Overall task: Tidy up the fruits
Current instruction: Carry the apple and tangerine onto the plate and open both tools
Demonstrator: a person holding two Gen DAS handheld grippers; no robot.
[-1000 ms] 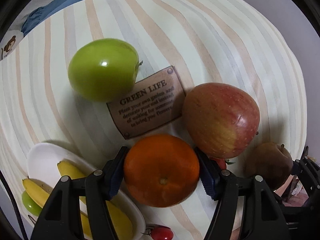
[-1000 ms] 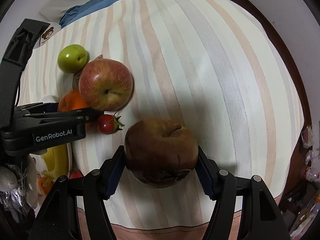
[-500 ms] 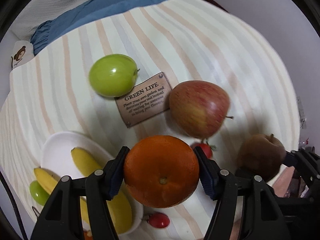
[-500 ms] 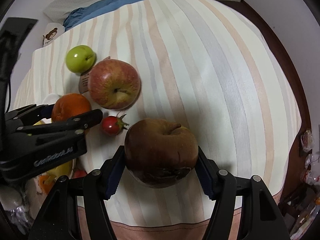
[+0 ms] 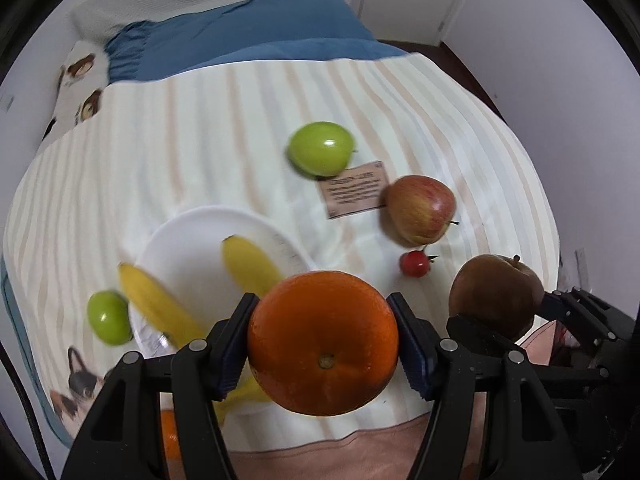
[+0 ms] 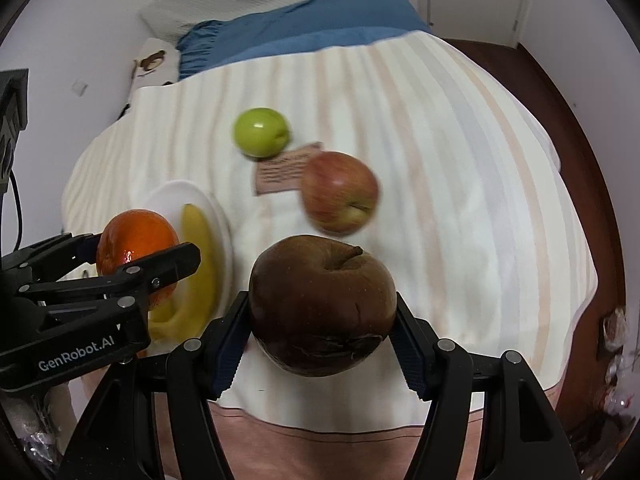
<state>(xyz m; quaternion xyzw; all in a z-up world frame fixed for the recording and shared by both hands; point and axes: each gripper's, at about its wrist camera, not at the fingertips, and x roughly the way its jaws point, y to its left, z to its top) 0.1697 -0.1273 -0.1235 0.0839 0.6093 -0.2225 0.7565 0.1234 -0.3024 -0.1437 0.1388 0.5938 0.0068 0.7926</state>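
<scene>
- Both hands are loaded: the left gripper (image 5: 323,343) has its jaws clamped on the orange (image 5: 322,344), and the right gripper (image 6: 322,307) has its jaws clamped on the brown apple (image 6: 322,305). Both fruits are up off the bed, not resting on anything.
- The key relation: the white plate (image 5: 188,236) sits below and just left of the orange, so the left hand is way nearer to it than the right. My guess is the orange goes there first.
- What's in the way: two bananas (image 5: 250,261) already lie on the plate, long axes pointing roughly away from the camera, so the free spot is the far-left part.
- Loose on the striped blanket (image 5: 200,140): green apple (image 5: 321,154), red apple (image 5: 421,209), cherry tomato (image 5: 415,263), a smaller green fruit (image 5: 109,317) just beside the plate rim.
- The grippers hang close side by side, so they could bump.
</scene>
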